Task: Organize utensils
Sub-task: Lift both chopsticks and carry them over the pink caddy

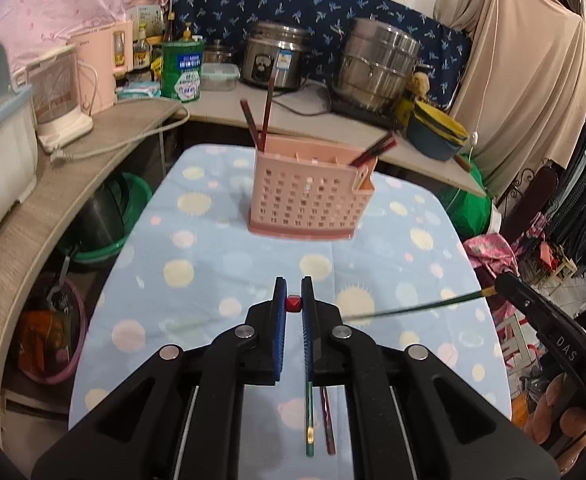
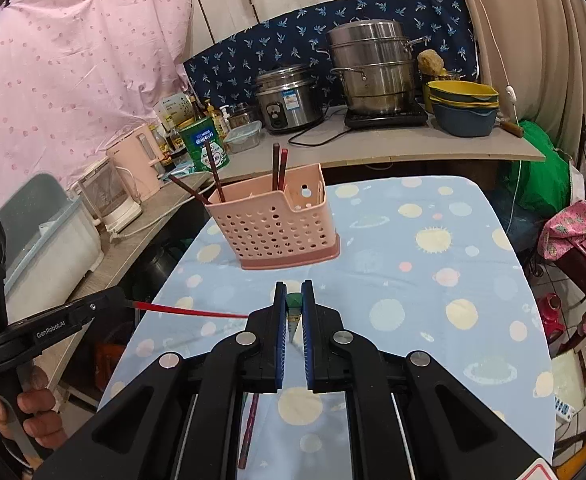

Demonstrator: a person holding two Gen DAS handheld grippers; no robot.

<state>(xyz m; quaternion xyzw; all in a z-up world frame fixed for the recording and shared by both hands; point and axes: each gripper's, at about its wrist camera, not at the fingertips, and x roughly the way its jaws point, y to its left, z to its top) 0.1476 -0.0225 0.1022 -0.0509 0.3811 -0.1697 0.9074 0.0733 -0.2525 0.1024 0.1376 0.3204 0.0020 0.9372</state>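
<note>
A pink perforated utensil holder [image 1: 311, 196] [image 2: 275, 228] stands on the blue dotted tablecloth and holds several dark red chopsticks [image 1: 267, 110] [image 2: 279, 166]. My left gripper [image 1: 293, 304] is shut on a red chopstick [image 2: 189, 311], held above the cloth in front of the holder. My right gripper [image 2: 294, 304] is shut on a green chopstick [image 1: 409, 310], which points to the left. A green chopstick [image 1: 309, 420] and a dark red chopstick [image 1: 327, 420] [image 2: 249, 432] lie on the cloth below the grippers.
A curved counter [image 2: 413, 140] behind the table carries a rice cooker [image 2: 289, 98], a steel steamer pot [image 2: 373, 68], stacked bowls [image 2: 463, 108], bottles, a green tin [image 1: 183, 70] and a pink kettle [image 1: 97, 68]. Basins stand under the counter at left.
</note>
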